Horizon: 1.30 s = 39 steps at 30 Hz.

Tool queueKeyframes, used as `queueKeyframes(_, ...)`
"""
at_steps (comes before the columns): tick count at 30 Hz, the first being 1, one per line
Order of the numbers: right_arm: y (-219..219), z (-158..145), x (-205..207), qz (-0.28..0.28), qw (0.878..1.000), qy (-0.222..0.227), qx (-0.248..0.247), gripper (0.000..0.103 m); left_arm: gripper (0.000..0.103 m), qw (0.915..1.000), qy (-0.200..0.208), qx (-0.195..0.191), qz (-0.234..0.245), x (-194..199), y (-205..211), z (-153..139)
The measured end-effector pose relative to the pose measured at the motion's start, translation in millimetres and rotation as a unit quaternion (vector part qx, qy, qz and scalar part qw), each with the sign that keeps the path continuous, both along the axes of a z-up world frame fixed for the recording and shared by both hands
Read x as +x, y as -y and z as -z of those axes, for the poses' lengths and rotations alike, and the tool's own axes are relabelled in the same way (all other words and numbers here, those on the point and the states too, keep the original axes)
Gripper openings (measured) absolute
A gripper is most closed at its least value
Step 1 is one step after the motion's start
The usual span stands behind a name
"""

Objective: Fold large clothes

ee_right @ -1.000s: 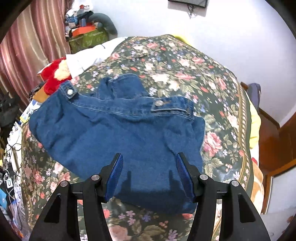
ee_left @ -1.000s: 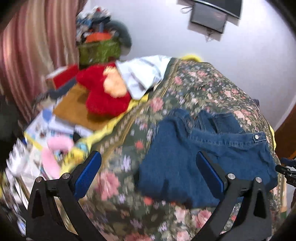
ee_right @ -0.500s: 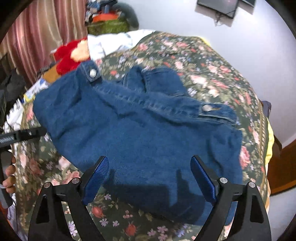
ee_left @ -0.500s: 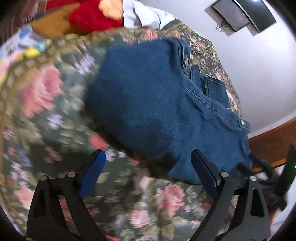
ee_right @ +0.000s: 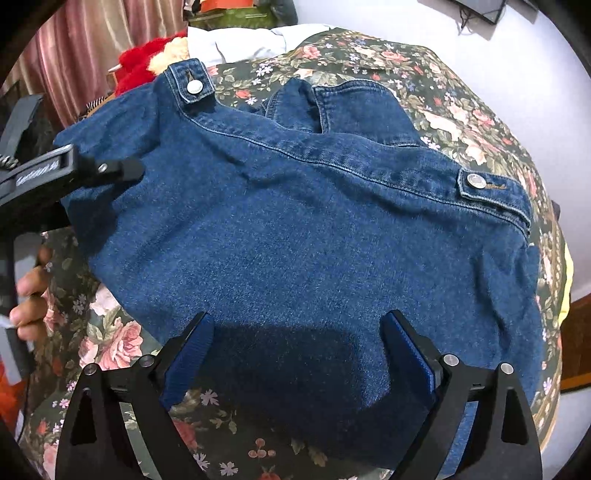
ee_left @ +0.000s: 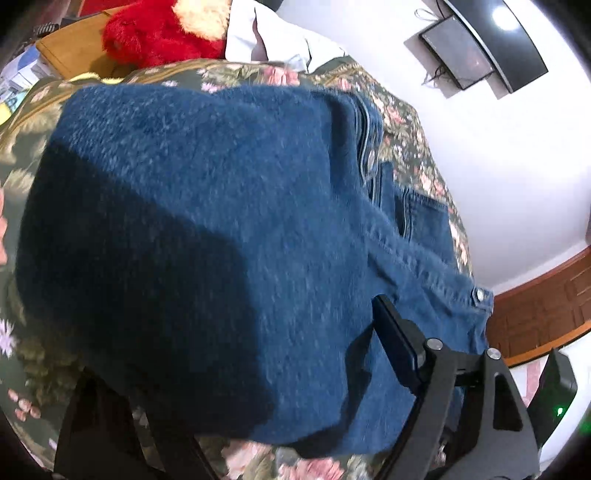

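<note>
A folded blue denim jacket (ee_right: 303, 229) lies on a floral bedspread (ee_right: 461, 122); it fills the left wrist view (ee_left: 221, 221) too. My right gripper (ee_right: 295, 354) is open, its blue-padded fingers over the jacket's near edge. My left gripper (ee_left: 258, 369) is open and low at the jacket's near edge: its right finger (ee_left: 395, 339) rests over the denim and its left finger is hidden under the cloth. The left gripper also shows in the right wrist view (ee_right: 110, 170) at the jacket's left edge.
A red plush toy (ee_left: 159, 33) and a white pillow (ee_left: 273, 48) lie at the head of the bed. A wall-mounted screen (ee_left: 480, 48) hangs above. Wooden panelling (ee_left: 546, 306) runs along the wall to the right. Pink curtains (ee_right: 74, 74) hang on the left.
Both grippers have moved closer to the jacket. The left one swung from the bed's side onto the jacket's edge. The right one opened wider and moved in.
</note>
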State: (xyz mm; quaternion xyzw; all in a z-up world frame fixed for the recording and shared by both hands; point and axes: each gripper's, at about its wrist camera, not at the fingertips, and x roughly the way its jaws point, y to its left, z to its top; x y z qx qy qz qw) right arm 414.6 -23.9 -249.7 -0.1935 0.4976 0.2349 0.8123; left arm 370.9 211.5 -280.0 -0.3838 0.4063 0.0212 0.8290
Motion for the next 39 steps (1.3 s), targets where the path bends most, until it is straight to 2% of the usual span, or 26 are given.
queueKeyframes(2, 1, 0, 0, 0.0, 1.0, -0.001, 0.004, 0.093, 0.059, 0.9997, -0.006, 0.019, -0.014, 4, -3, -3)
queueKeyframes(4, 0, 0, 0, -0.001, 1.0, -0.001, 0.004, 0.093, 0.047, 0.9991, -0.015, 0.028, -0.028, 10, -8, -5)
queueKeyframes(6, -1, -1, -1, -0.003, 1.0, -0.002, 0.005, 0.093, 0.044, 0.9986, -0.024, 0.038, -0.027, 17, -8, -10)
queueKeyframes(8, -2, -2, -4, -0.006, 1.0, -0.002, 0.005, 0.093, 0.039, 0.997, -0.025, 0.072, -0.007, 21, 1, -22)
queueKeyframes(10, -2, -6, -5, -0.006, 1.0, 0.0, 0.006, 0.093, 0.038, 0.9942, -0.003, 0.107, 0.015, 19, 13, -41)
queueKeyframes(12, -1, -12, -5, -0.006, 1.0, -0.002, 0.024, 0.093, 0.037, 0.9915, 0.023, 0.125, 0.027, 11, 21, -61)
queueKeyframes(17, 5, -35, 2, 0.022, 0.993, -0.017, 0.115, 0.093, 0.036, 0.9855, 0.067, 0.152, 0.034, -14, 29, -100)
queueKeyframes(19, 0, -37, 8, 0.034, 0.99, -0.03, 0.133, 0.093, 0.036, 0.9836, 0.074, 0.162, 0.03, -22, 31, -110)
queueKeyframes(23, -28, -19, 12, 0.019, 0.993, -0.059, 0.102, 0.093, 0.036, 0.9805, 0.063, 0.185, 0.016, -26, 34, -118)
queueKeyframes(26, -53, 7, 5, -0.011, 0.993, -0.09, 0.072, 0.093, 0.036, 0.9784, 0.042, 0.202, 0.014, -29, 35, -109)
queueKeyframes(28, -64, 17, 2, -0.02, 0.993, -0.096, 0.062, 0.094, 0.036, 0.9751, 0.031, 0.219, 0.013, -30, 37, -105)
queueKeyframes(31, -73, 23, 2, -0.029, 0.993, -0.104, 0.047, 0.095, 0.036, 0.9736, 0.032, 0.226, 0.012, -31, 39, -107)
queueKeyframes(34, -64, 16, 7, -0.032, 0.988, -0.132, 0.069, 0.095, 0.036, 0.9702, 0.041, 0.238, 0.021, -25, 49, -120)
queueKeyframes(36, -46, 4, 9, -0.021, 0.983, -0.154, 0.102, 0.095, 0.036, 0.9654, 0.052, 0.253, 0.033, -21, 62, -130)
queueKeyframes(39, -6, -22, 6, -0.002, 0.98, -0.141, 0.141, 0.095, 0.036, 0.9573, 0.072, 0.275, 0.055, -8, 93, -151)
